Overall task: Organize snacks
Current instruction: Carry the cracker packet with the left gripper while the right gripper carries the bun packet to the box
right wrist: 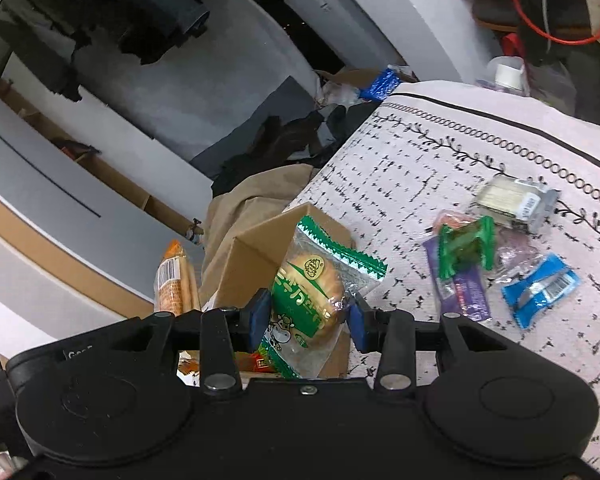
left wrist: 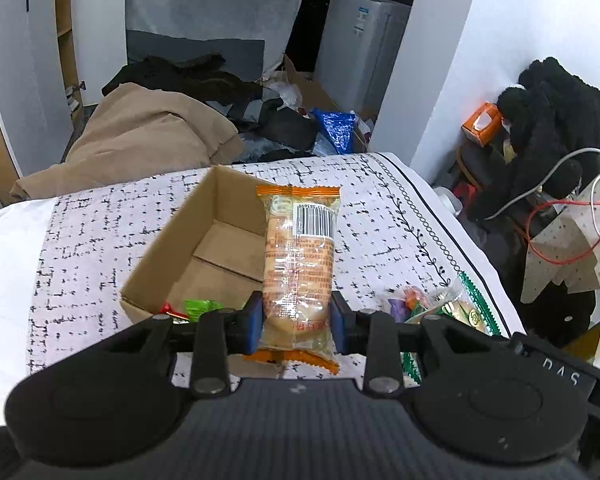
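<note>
Left wrist: left hand-held gripper [left wrist: 297,322] clamped on crinkly orange-edged bread packet [left wrist: 299,264] above cardboard box [left wrist: 204,248].

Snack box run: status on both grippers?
Left gripper shut on orange-wrapped bun. Right gripper shut on green-wrapped bun. Cardboard box ahead, open, nothing blocking.

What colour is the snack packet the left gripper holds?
Orange-edged packet with clear middle, best in the left wrist view.
</note>
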